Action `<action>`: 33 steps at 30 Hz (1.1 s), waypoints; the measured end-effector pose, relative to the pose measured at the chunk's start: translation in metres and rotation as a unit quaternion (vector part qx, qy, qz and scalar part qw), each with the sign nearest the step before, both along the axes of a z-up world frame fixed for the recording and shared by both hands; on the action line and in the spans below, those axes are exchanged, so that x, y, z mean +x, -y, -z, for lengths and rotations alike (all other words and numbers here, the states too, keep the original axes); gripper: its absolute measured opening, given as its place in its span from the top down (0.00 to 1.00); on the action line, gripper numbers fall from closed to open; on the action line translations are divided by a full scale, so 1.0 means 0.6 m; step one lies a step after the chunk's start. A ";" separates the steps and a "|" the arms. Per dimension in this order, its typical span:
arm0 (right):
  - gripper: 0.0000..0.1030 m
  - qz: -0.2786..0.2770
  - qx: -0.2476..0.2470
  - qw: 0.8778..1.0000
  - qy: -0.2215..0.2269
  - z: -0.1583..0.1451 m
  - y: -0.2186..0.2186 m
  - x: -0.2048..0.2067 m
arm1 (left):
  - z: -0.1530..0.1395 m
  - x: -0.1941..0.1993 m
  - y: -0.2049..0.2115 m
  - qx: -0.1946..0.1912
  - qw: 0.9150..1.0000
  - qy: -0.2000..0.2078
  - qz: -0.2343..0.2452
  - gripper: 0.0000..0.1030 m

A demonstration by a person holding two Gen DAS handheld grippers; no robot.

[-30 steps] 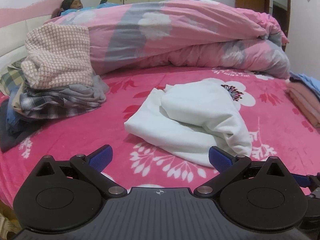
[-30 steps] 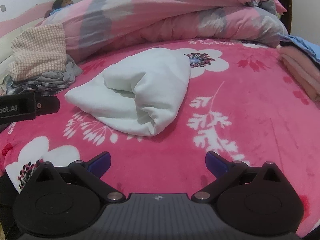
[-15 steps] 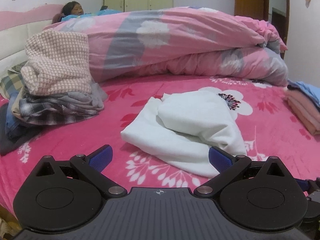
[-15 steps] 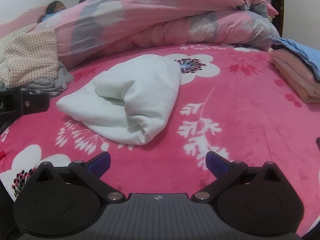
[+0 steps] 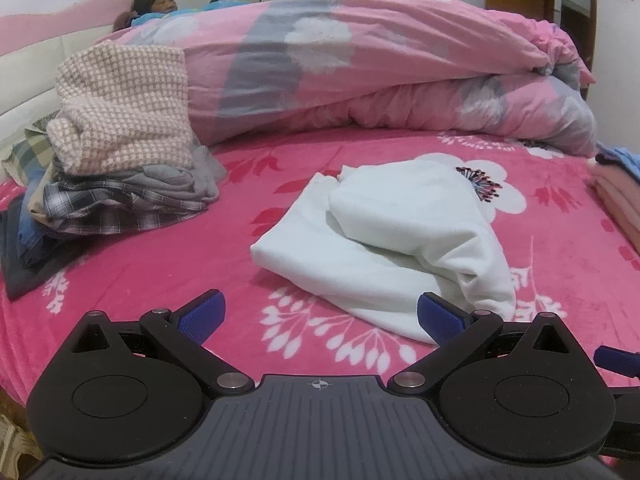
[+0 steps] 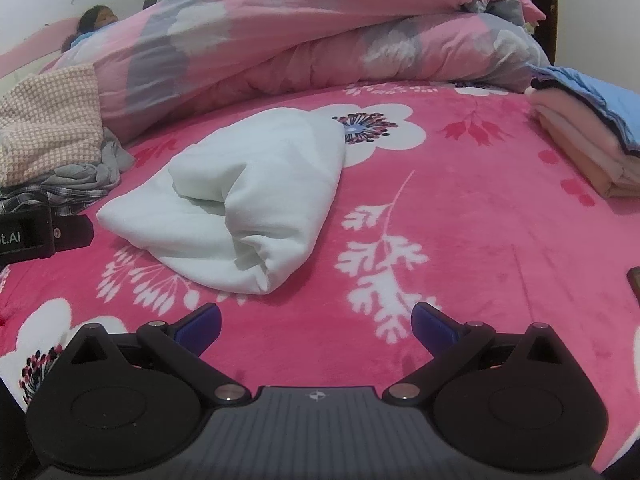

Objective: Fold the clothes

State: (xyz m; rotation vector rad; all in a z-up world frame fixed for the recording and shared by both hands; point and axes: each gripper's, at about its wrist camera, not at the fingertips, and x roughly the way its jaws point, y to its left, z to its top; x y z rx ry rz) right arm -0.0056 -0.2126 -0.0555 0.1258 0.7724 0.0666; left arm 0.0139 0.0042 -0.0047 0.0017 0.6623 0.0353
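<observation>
A white garment (image 5: 392, 236) lies loosely folded in a bundle on the pink flowered bedspread (image 5: 160, 272). It also shows in the right wrist view (image 6: 248, 200). My left gripper (image 5: 320, 316) is open and empty, hovering just short of the bundle's near edge. My right gripper (image 6: 316, 320) is open and empty, a little in front of the bundle's near right corner. The left gripper's body (image 6: 36, 232) shows at the left edge of the right wrist view.
A pile of unfolded clothes (image 5: 120, 152) with a pink checked top sits at the left. A rolled pink quilt (image 5: 380, 68) lies across the back, with a person (image 5: 154, 0) behind it. A stack of folded clothes (image 6: 588, 136) sits at the right.
Both grippers have pulled back and risen slightly from the white bundle, which lies still. Both stay open.
</observation>
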 end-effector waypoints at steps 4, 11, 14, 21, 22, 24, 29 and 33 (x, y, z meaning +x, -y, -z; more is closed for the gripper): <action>0.00 0.002 -0.003 1.000 0.003 0.002 -0.013 -0.010 | -0.001 -0.001 -0.003 0.000 1.000 0.002 -0.001 0.00; 0.00 -0.003 -0.009 1.000 0.005 0.000 -0.021 -0.012 | -0.001 -0.001 -0.008 -0.006 1.000 -0.001 0.002 0.00; 0.00 -0.005 -0.011 1.000 0.004 0.002 -0.027 -0.013 | -0.002 -0.003 -0.007 -0.005 1.000 0.001 0.003 0.00; 0.00 -0.007 -0.012 1.000 0.007 0.001 -0.028 -0.015 | -0.003 -0.005 -0.010 -0.008 1.000 0.003 -0.001 0.00; 0.00 -0.007 -0.012 1.000 0.007 0.001 -0.028 -0.015 | -0.003 -0.005 -0.011 -0.008 1.000 0.003 -0.001 0.00; 0.00 -0.006 -0.012 1.000 0.007 0.001 -0.029 -0.016 | -0.002 -0.005 -0.012 -0.009 1.000 0.003 -0.002 0.00; 0.00 -0.006 -0.013 1.000 0.007 0.001 -0.030 -0.015 | -0.001 -0.006 -0.012 -0.009 1.000 0.002 -0.002 0.00; 0.00 -0.006 -0.013 1.000 0.008 0.003 -0.032 -0.015 | 0.000 -0.005 -0.013 -0.010 1.000 0.000 -0.003 0.00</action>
